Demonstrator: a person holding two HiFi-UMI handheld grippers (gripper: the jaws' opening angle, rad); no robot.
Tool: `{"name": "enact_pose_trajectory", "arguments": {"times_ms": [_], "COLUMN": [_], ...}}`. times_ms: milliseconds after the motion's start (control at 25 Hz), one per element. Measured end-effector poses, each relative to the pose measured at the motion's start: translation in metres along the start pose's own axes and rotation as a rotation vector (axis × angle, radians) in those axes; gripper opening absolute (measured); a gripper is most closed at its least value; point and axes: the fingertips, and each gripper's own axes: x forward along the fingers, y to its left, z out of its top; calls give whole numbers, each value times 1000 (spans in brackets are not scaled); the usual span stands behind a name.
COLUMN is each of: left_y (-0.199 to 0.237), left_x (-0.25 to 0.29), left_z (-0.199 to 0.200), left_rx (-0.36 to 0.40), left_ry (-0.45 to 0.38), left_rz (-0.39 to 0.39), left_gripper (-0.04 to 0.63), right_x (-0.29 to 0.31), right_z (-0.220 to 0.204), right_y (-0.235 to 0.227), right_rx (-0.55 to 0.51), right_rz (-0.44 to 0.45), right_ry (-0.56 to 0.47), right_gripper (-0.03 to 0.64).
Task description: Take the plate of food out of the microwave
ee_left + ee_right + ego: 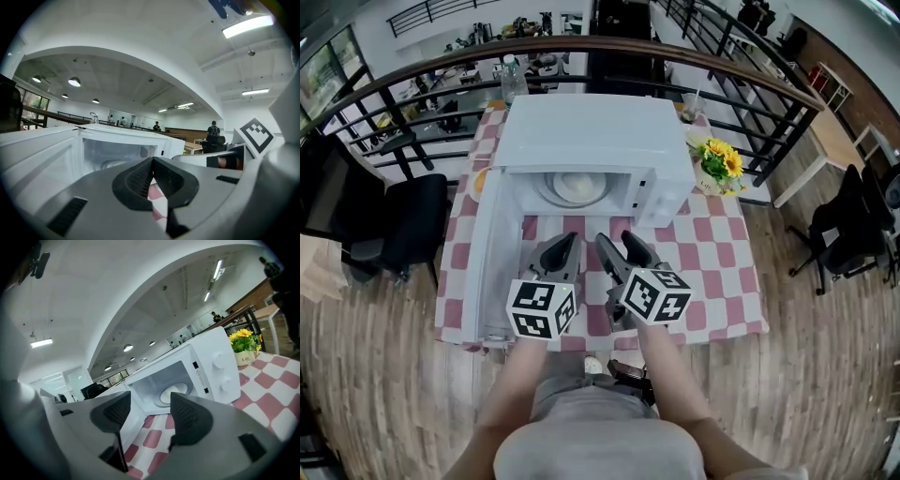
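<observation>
In the lower centre of the head view, the left forearm (517, 380) and right forearm (673, 370) reach forward side by side, each holding its tool near mid-frame. The left gripper (568, 241) has its jaws pressed together with nothing between them (its own view shows the dark pads meeting). The right gripper (616, 240), just beside it, has its jaws spread wide and empty.

I see the microwave's (591, 136) mouth open to a straight reach. Its door (481, 262) stands wide at the left, walling that side. The checked cloth (712, 253) in front lies bare; flowers (720, 161) crowd the right.
</observation>
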Motion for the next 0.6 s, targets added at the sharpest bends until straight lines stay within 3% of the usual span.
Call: {"name": "enact_pose_trajectory", "arguments": {"times_ms": [240, 600], "left_y": [13, 32], "left_x": [14, 36], "left_z": [-3, -7], "left_rx": [-13, -6], "left_ry": [12, 30], "left_rz": [2, -2], "left_gripper": [2, 2], "right_x": [26, 77], "right_z": [-11, -26], "right_y": [-19, -59], "right_rx": [86, 301], "right_rz": [-36, -172], "right_ry": [26, 15], "right_gripper": [270, 276]}}
